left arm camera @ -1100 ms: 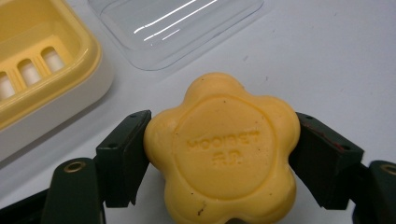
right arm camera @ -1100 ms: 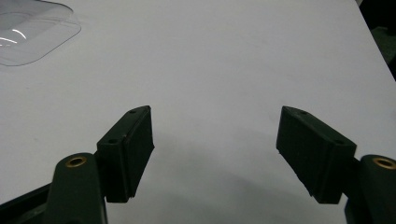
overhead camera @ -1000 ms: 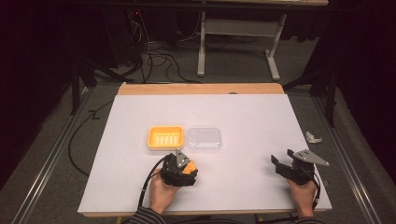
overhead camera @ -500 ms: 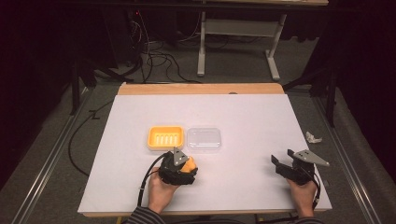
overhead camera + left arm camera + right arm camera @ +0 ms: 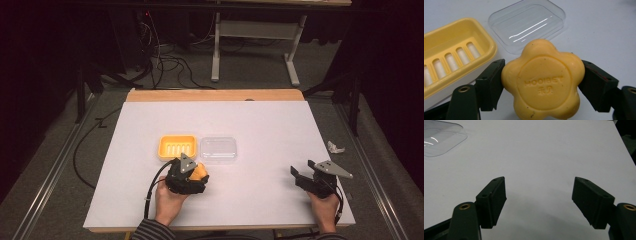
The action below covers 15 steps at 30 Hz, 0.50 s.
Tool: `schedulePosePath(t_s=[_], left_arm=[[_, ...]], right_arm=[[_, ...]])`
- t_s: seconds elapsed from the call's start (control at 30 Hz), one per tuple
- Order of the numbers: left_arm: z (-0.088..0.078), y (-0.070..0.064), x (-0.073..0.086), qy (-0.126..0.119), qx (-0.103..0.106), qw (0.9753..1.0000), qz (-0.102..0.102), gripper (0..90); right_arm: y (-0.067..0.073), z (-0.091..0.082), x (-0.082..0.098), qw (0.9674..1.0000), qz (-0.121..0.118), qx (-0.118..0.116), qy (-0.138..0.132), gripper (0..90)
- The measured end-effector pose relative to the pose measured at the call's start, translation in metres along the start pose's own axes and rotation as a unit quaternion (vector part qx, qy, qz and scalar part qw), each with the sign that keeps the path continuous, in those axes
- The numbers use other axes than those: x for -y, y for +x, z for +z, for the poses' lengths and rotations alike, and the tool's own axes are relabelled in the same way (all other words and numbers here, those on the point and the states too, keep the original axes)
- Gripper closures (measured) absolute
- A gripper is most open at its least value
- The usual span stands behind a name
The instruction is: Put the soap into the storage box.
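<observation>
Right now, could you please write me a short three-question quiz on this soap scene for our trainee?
1. True or false: the left tongs are shut on the soap.
2. What lies directly beside the yellow dish? A) a sponge B) a clear lid C) a cup
3. Fill in: the right tongs are ____ and hold nothing.

Key:
1. True; both jaws press the flower-shaped soap's sides.
2. B; the lid lies on the table, next to the dish.
3. Open; the jaws stand wide apart over the bare white table.
</observation>
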<state>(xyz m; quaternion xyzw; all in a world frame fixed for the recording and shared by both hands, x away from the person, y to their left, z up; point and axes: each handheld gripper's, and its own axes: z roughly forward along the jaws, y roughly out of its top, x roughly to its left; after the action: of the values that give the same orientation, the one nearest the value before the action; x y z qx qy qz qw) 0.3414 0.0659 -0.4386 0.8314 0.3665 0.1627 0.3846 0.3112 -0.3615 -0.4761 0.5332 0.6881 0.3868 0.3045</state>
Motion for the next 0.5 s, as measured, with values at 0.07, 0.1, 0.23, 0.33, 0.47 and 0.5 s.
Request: schedulePosePath(t_s=[0.07,0.1,0.23,0.33,0.47,0.5], left_arm=[[-0.001,0.002,-0.001,-0.002,0.002,1.0,-0.004,26.2],[-0.002,0.003,-0.001,-0.004,0.0,1.0,-0.005,26.2],[-0.006,0.007,-0.005,-0.011,-0.003,0.9999,-0.006,26.2],[-0.009,0.011,-0.007,-0.012,-0.007,0.9999,-0.005,26.2],[-0.013,0.017,-0.011,-0.013,-0.01,0.9998,-0.007,26.2],[-0.014,0.018,-0.011,-0.014,-0.012,0.9998,-0.009,26.2]], right_arm=[[0.0,0.0,0.0,1.0,0.0,0.0,0.0,27.7],[0.0,0.0,0.0,1.0,0.0,0.001,0.0,27.8],[0.001,0.0,0.0,1.0,-0.001,0.001,0.002,27.7],[0.0,0.0,0.0,1.0,0.0,0.002,0.001,27.8],[0.0,0.0,0.0,1.0,0.0,0.001,0.0,27.8],[0.0,0.0,0.0,1.0,-0.001,0.001,0.001,27.7]])
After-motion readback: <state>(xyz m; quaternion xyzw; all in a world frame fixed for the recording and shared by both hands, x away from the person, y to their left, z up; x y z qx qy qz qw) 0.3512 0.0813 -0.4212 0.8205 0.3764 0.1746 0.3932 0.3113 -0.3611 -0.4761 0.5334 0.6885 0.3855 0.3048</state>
